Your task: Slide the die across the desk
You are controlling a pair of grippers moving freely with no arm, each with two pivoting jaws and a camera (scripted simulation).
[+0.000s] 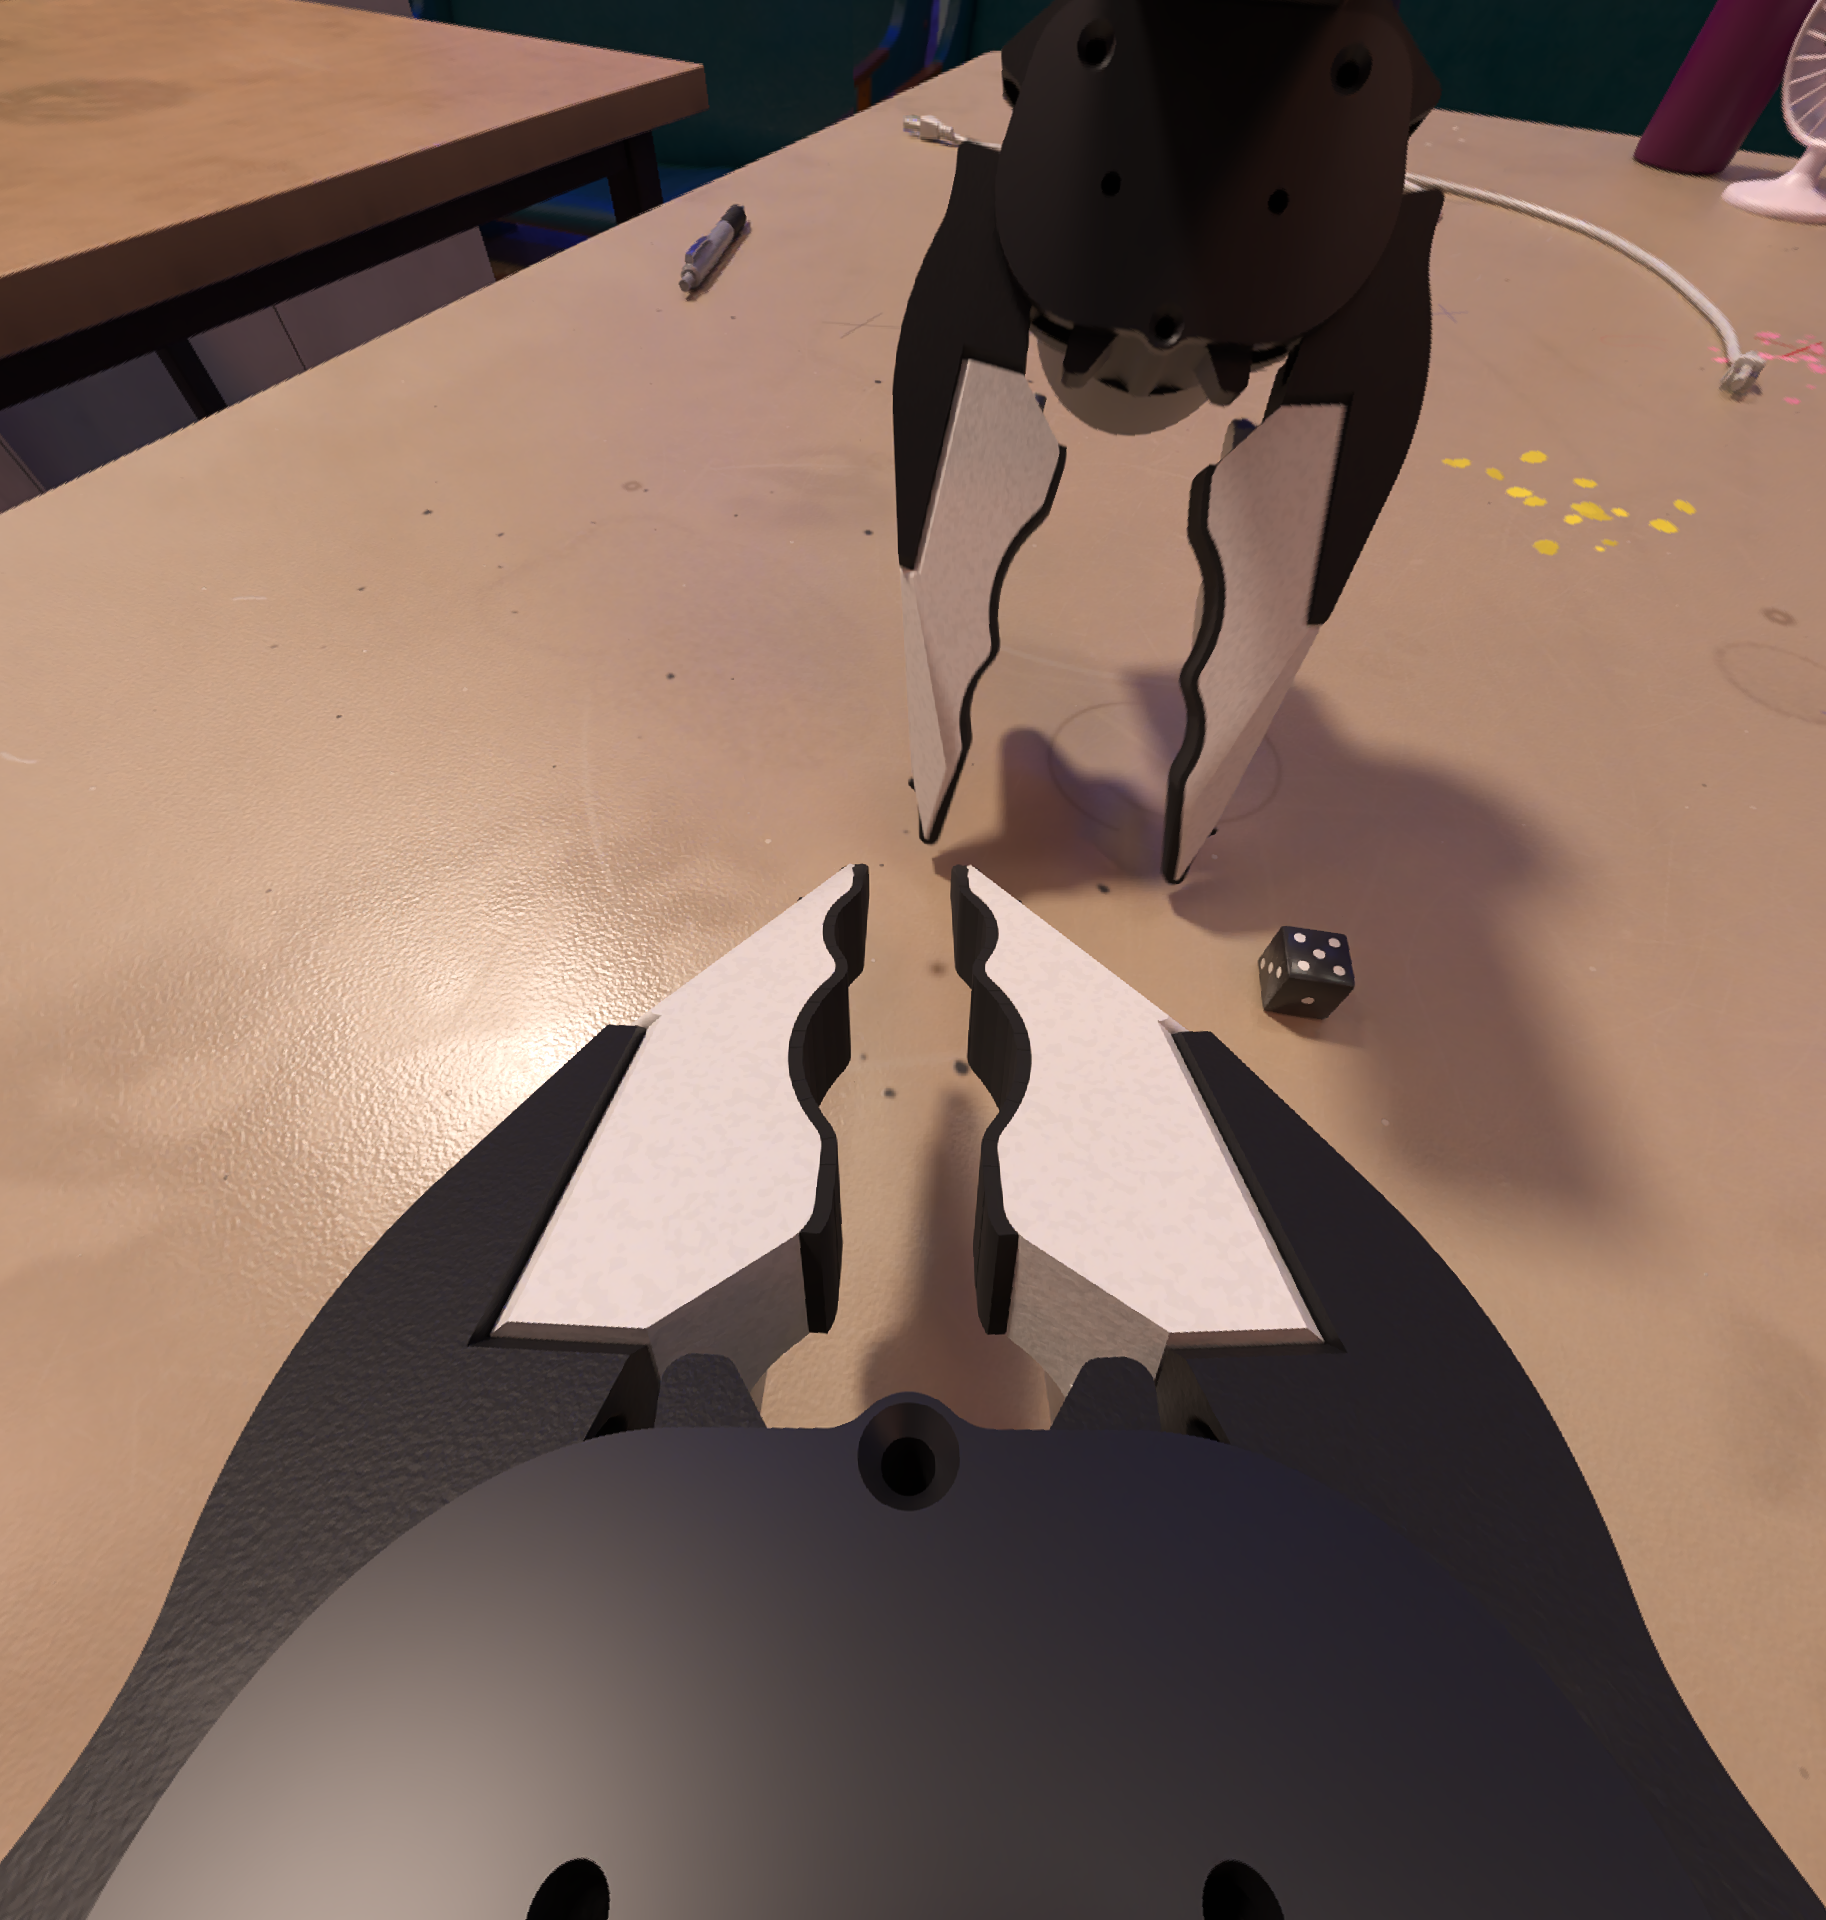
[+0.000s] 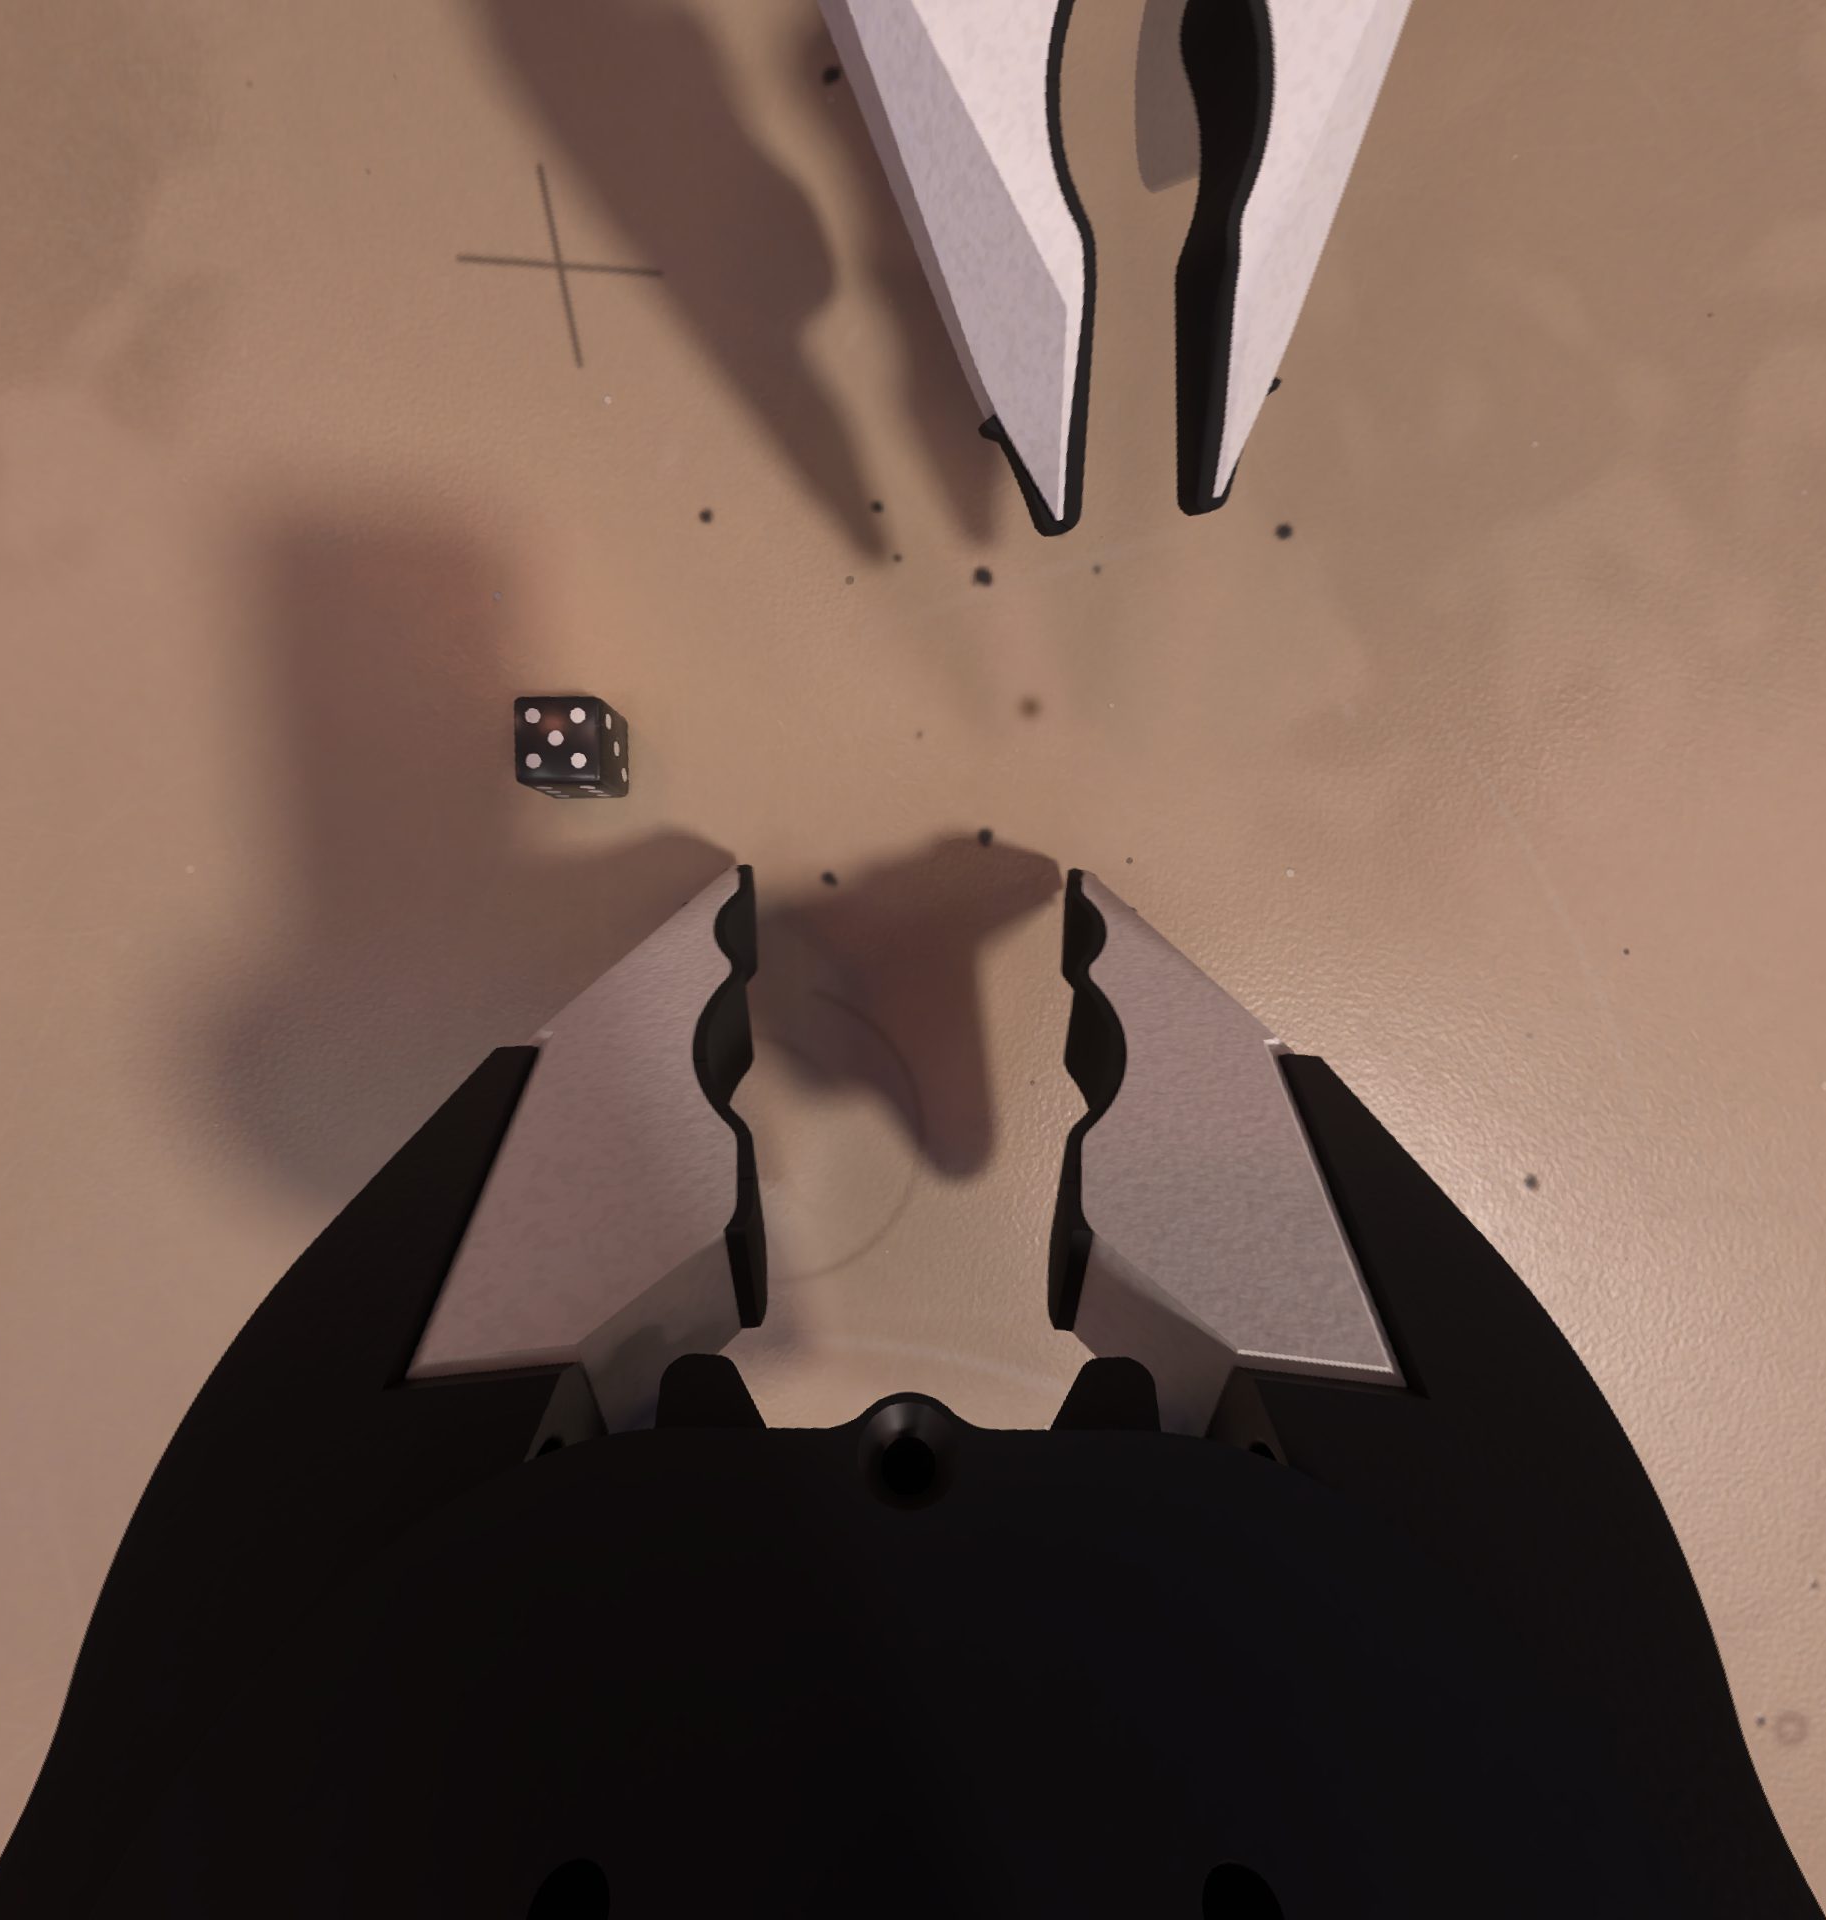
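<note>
Left gripper up close, fingers parted by a narrow gap with nothing between them, tips low over the desk. Just past those tips and off to the right sits the die, black with white pips, five showing on top, resting flat and touching neither gripper. Beyond the die stands the right gripper, pointing steeply down, its fingers spread wider and empty, tips close to the desk; whether they touch it is hard to say. From the right wrist view, the die lies left of the right gripper and outside its gap, with the left gripper facing it from farther off. A thin pencilled cross marks the desk beyond the die. Farther from the die: yellow paint spots, a white cable ending by pink spots, and a pen whose label is too small to read. Farthest back, a white fan and a second table.
</note>
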